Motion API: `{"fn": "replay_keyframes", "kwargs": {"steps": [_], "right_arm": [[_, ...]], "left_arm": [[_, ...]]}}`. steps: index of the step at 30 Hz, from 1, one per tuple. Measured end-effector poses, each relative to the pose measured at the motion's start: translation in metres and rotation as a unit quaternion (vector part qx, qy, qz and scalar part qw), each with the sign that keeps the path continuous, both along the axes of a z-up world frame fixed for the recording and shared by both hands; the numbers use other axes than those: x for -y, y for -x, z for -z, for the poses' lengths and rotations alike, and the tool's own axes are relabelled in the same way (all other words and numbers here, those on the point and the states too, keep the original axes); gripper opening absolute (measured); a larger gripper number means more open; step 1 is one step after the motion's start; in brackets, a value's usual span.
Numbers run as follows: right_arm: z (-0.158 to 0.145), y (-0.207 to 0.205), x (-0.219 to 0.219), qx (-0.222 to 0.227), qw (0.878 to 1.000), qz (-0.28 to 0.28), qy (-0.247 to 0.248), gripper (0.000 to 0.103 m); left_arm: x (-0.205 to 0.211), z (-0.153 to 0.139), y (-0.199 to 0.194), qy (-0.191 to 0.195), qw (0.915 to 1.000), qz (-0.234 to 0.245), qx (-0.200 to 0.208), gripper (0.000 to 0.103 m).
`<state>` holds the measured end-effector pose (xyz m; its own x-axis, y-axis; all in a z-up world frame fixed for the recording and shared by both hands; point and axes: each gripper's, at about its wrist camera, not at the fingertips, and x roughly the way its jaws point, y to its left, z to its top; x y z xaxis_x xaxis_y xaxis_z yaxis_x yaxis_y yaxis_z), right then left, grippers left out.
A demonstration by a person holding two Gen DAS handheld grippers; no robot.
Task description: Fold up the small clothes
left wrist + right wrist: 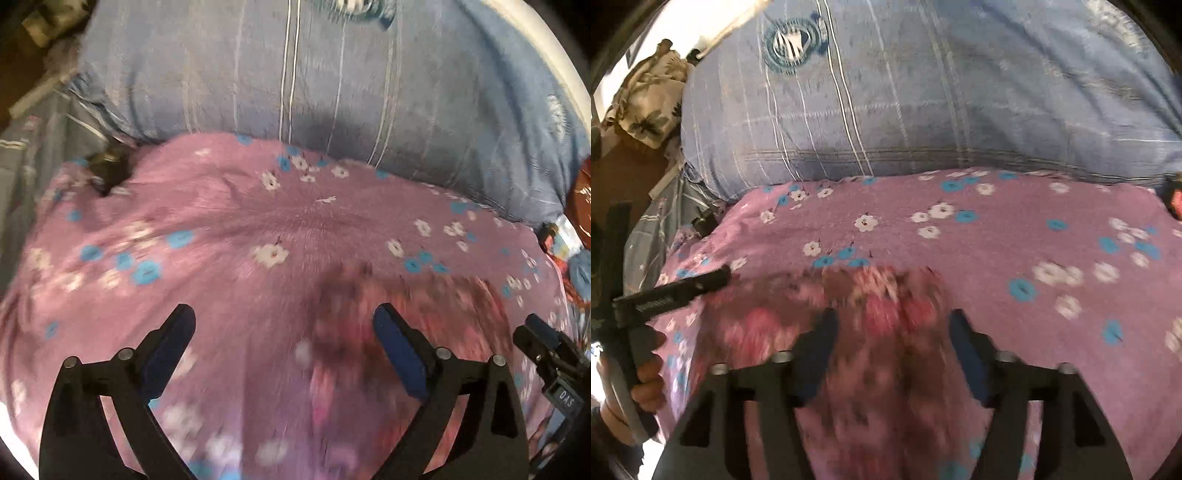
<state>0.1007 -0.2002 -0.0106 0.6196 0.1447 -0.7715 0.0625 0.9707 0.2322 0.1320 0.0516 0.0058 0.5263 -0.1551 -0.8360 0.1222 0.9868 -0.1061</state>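
A small brown and pink floral garment [879, 332] lies blurred on the purple flowered bedsheet [1015, 236]. My right gripper [892, 326] hovers over its far edge with the jaws apart. The cloth spreads between and under the fingers, and the pads do not press on it. In the left wrist view the same garment [424, 310] sits by the right finger. My left gripper [284, 325] stands wide open over bare sheet [221, 206]. Each view catches the other gripper at its edge: the right gripper [546, 343] and the left gripper [683, 286], the latter held by a hand [646, 380].
A big blue striped pillow [923, 92] lies along the far side of the sheet. A patterned cloth bundle [650, 99] sits at the far left corner. A small dark object [109, 168] rests by the pillow's left end, and a brown object [581, 199] at the right edge.
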Motion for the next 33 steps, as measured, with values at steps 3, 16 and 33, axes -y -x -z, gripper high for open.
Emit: {"fn": "replay_keyframes", "kwargs": {"steps": [3,16,33], "right_arm": [[-0.014,0.039,-0.004,0.008,0.999,-0.004,0.038,0.084],[-0.022,0.164,-0.024,-0.002,0.993,-0.035,0.113,0.093],[-0.023,0.212,-0.030,-0.023,0.985,-0.028,0.169,0.099]], "left_arm": [[-0.001,-0.013,0.049,-0.024,0.9990,0.018,0.033,0.098],[0.021,0.007,0.173,-0.052,0.9964,0.064,0.017,0.098],[0.034,0.005,0.223,-0.059,0.9929,0.101,0.024,0.098]]}}
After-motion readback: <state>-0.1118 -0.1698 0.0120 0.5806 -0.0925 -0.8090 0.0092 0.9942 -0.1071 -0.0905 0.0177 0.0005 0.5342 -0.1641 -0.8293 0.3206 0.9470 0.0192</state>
